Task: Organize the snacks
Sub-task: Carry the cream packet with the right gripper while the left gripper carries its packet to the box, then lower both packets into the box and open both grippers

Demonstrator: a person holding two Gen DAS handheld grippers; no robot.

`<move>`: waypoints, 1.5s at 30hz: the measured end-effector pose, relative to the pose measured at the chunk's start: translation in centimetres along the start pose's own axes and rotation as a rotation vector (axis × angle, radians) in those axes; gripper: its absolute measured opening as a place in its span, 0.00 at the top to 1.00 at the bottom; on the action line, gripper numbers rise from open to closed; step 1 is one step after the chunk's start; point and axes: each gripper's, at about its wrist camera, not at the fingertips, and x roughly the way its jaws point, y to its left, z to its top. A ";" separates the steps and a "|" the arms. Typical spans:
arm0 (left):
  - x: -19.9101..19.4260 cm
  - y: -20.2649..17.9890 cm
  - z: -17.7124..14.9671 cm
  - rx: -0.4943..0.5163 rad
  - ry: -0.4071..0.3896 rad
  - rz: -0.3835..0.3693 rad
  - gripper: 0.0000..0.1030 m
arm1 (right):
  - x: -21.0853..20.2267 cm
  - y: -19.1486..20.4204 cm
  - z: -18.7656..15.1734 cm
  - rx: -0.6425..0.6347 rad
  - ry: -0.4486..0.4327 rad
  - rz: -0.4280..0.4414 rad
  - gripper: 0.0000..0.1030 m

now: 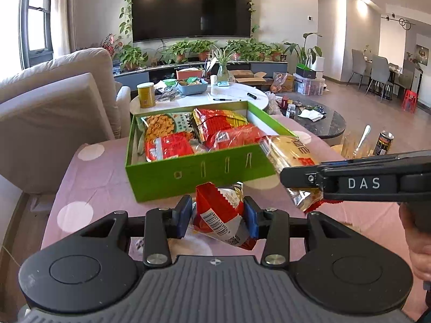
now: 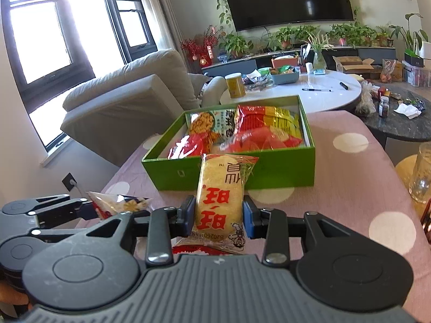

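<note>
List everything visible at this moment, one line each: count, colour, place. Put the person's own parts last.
Green box: one, open, on the pink dotted tablecloth.
Packets in box: several, mostly red and yellow; exact count unclear.
Red snack packet: one, held in left tool.
Yellow rice cracker packet: one, red lettering, held in right tool.
Yellow canister: one, on white round table.
Blue basket: one, on the same table.
Sofa: one, beige, left.
Television: one, black, on wall.
Potted plants: several, green, below television.
Left tool: black, blue pads, shut on packet.
Right tool: same, shut on packet.
Hand: partly visible, right edge.
</note>
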 end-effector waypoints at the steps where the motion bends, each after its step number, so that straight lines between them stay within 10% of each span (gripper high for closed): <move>1: 0.3 0.0 0.4 -0.004 -0.001 -0.002 0.63 | 0.1 0.0 0.2 0.000 -0.004 0.001 0.54; 38: 16.8 1.8 10.0 -0.040 0.062 0.002 0.63 | 10.4 -6.0 8.6 0.076 0.004 -0.060 0.53; 45: 17.4 2.2 9.5 -0.045 0.040 0.041 0.37 | 11.0 -7.0 8.5 0.118 -0.006 -0.055 0.47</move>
